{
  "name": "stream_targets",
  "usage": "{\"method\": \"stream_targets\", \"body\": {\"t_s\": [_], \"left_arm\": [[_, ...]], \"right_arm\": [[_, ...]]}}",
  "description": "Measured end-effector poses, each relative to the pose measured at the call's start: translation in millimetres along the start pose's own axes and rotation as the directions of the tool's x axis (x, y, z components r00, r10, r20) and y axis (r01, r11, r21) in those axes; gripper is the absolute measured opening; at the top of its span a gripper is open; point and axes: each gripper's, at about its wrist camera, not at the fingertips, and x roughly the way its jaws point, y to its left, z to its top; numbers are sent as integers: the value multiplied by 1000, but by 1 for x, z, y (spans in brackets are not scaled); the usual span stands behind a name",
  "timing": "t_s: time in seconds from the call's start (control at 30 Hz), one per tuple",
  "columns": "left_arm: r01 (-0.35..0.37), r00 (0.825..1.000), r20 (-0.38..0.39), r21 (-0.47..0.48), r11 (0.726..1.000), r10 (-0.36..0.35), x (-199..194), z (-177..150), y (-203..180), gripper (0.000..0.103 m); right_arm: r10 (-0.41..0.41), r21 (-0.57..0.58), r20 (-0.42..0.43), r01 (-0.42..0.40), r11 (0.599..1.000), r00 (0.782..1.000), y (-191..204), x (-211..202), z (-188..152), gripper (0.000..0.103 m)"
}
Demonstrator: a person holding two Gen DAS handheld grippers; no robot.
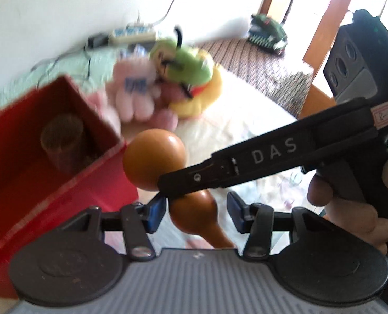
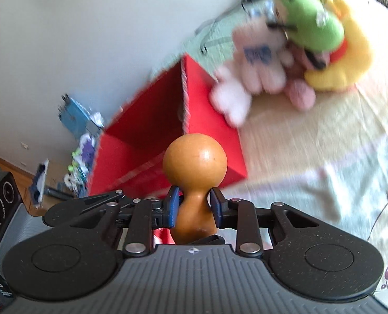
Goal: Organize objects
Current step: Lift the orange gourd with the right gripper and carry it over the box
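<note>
The right gripper (image 2: 194,206) pinches the glossy orange-brown wooden gourd (image 2: 195,172) at its waist, seemingly for the open red cardboard box (image 2: 146,130), while the left gripper's (image 1: 195,213) fingers stand spread around its lower bulb.

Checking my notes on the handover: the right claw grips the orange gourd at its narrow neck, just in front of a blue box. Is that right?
One slip: the box is red, not blue. The right wrist view shows the right claw shut on the orange gourd at its narrow neck, in front of that red box.
</note>
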Motion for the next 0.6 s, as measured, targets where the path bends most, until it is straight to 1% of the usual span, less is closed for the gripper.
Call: {"method": "stream_targets", "body": {"t_s": [0.07,0.17,0.3,0.43,0.53,0.6], "left_arm": [[2,999,44,15,1000,-3,-13,7,2,52],[-15,994,106,32,999,11,-30,18,8,52],[-55,983,178,31,998,49,-55,28,26,52],[-97,975,202,-5,995,96,-66,36,52,52],[-125,972,196,-40,991,131,-69,38,76,52],[-130,973,185,-69,989,141,-69,38,93,52]], "right_arm": [[13,-20,35,-12,1000,999,13,-3,6,30],[38,-74,76,-32,997,996,31,-5,18,30],[74,-147,85,-61,987,994,58,14,38,30],[84,-228,66,-66,971,994,86,44,52,30],[84,-264,41,-70,962,996,99,68,58,30],[83,-278,20,-74,958,996,106,85,61,30]]}}
